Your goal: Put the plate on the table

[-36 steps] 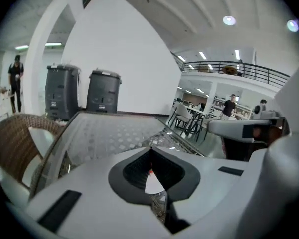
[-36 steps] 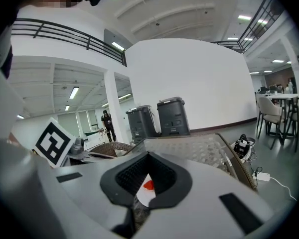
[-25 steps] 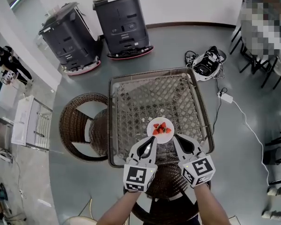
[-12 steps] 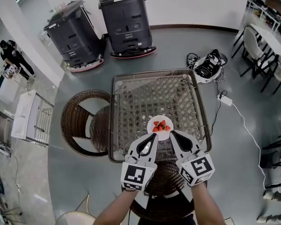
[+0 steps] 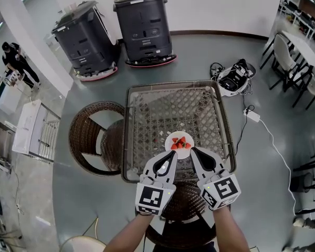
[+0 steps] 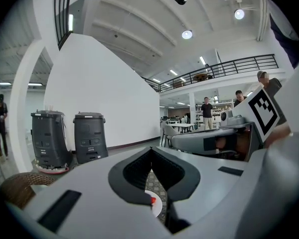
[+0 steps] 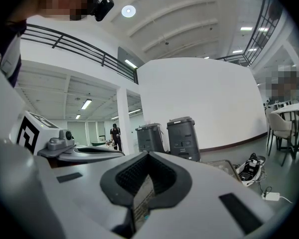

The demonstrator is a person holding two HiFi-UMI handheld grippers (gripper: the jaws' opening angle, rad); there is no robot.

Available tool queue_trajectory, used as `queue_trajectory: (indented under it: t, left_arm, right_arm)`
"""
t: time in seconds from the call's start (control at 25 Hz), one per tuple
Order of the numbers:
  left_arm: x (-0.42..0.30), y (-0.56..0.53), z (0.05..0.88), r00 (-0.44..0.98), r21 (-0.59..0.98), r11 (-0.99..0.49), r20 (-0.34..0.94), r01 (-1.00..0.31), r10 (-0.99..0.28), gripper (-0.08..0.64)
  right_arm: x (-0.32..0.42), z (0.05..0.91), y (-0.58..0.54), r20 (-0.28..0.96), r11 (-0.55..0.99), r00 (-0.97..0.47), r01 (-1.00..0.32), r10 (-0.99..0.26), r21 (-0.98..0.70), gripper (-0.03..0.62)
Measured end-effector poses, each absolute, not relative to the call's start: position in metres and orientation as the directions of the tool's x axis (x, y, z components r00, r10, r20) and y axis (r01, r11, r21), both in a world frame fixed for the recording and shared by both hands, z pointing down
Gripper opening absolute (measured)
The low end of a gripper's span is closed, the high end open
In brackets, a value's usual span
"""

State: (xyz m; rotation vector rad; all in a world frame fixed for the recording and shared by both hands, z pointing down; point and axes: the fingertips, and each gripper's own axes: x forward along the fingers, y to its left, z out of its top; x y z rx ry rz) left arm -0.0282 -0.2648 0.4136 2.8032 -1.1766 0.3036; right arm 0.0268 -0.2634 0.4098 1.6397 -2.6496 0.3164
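Plate (image 5: pixel 172 136) sits on the wicker-lattice table (image 5: pixel 157 114), in its near half, right of centre; red strawberries (image 5: pixel 180 143) are piled on it

Left gripper (image 5: pixel 171 154): tips pressed together, a dark teardrop gap behind them, nothing pinched; it sits just near-left of the plate's rim; contact with the rim cannot be told from the head view; in the left gripper view the closed tips (image 6: pixel 150 151) meet at the top of the pad gap, and through that gap, below the tips, show the plate (image 6: pixel 157 206) and one strawberry (image 6: pixel 151 200)

Right gripper (image 5: pixel 193 151): tips likewise together on nothing, just near-right of the plate; the right gripper view shows the jaws (image 7: pixel 148 156) meeting, with only a strip of table lattice through the gap; no plate in that view

The two grippers flank the plate's near edge, angled inward toward it, marker cubes toward the person

Surroundings: round wicker chair (image 5: pixel 92 140) left of the table; two dark grey machines (image 5: pixel 142 25) by the far wall; headset and cables (image 5: pixel 232 73) on the floor, far right
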Motion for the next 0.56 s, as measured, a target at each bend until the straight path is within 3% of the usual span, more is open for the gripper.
queue_trajectory:
  t: [0.56]
  left_arm:
    - [-0.0246,-0.2615,0.4109,0.679,-0.002,-0.695,0.214,-0.719,-0.703,0.007]
  right_arm:
    - [0.0286,0.4054,-0.2619,0.102,0.444,-0.463,-0.88,-0.88,-0.168,0.005]
